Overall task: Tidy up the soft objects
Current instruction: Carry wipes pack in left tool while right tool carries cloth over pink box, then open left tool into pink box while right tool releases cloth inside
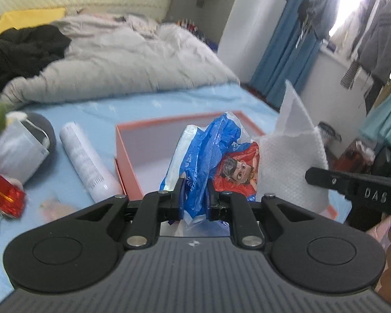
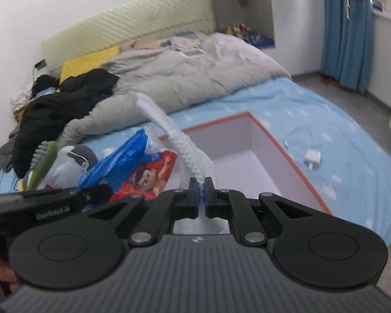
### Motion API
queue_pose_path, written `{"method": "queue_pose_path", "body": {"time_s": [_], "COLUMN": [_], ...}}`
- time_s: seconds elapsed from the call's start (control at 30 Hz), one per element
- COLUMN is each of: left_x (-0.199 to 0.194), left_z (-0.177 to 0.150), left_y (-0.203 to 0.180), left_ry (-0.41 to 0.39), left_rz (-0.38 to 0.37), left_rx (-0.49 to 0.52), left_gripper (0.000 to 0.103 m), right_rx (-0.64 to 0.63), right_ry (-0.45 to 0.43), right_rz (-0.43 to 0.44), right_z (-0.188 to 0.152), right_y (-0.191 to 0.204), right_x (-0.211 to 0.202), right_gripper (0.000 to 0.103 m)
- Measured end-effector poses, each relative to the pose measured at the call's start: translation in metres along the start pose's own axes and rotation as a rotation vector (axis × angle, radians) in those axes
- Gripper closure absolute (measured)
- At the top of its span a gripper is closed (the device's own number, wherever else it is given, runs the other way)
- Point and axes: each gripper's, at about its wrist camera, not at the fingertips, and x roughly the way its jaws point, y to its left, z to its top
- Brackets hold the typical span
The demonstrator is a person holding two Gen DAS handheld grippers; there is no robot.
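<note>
My left gripper (image 1: 194, 195) is shut on a crumpled blue and red plastic bag (image 1: 211, 146) with a cartoon face, held above the near edge of the open orange box (image 1: 122, 143). My right gripper (image 2: 201, 195) is shut on a white textured paper towel (image 2: 179, 151), held over the box (image 2: 294, 167). The towel also shows at the right of the left wrist view (image 1: 292, 156), and the bag at the left of the right wrist view (image 2: 133, 164). The box's white inside looks bare.
On the blue bedsheet (image 1: 143, 107) lie a white tube (image 1: 83, 156), a face mask (image 1: 15, 154), a red packet (image 1: 2, 193) and a white charger (image 2: 312, 159). A grey duvet (image 2: 185, 73) and black clothes (image 2: 65, 104) lie further back.
</note>
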Motion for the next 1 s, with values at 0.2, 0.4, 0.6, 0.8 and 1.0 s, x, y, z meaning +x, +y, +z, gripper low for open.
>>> {"method": "queue_pose_path", "body": {"time_s": [0.2,0.4,0.6,0.8,1.0], "left_x": [0.042,0.052,0.043,0.022,-0.016], "left_z": [-0.018,-0.020,-0.020,-0.015,-0.010], "left_y": [0.005,0.002,0.002,0.004,0.007], "left_ry": [0.122,0.146,0.135,0.084,-0.003], "left_rz": [0.002,0.010,0.017,0.016,0.021], "left_rx": [-0.022,0.010,0.014,0.010,0.033], "left_gripper": [0.086,0.083,0.062,0.061,0.061], "right_rx": [0.023,0.091,0.105,0.079,0.053], "right_ry": [0.085,0.119,0.131,0.072,-0.014], "right_rz": [-0.030,-0.046,-0.036,-0.033,-0.007], "right_z": [-0.024,-0.049,-0.058,-0.052,-0.045], "right_y": [-0.016,-0.030,-0.032,-0.029,-0.019], "right_x": [0.026,0.047,0.048,0.029,0.001], "right_gripper": [0.094,0.093,0.057,0.059,0.059]}}
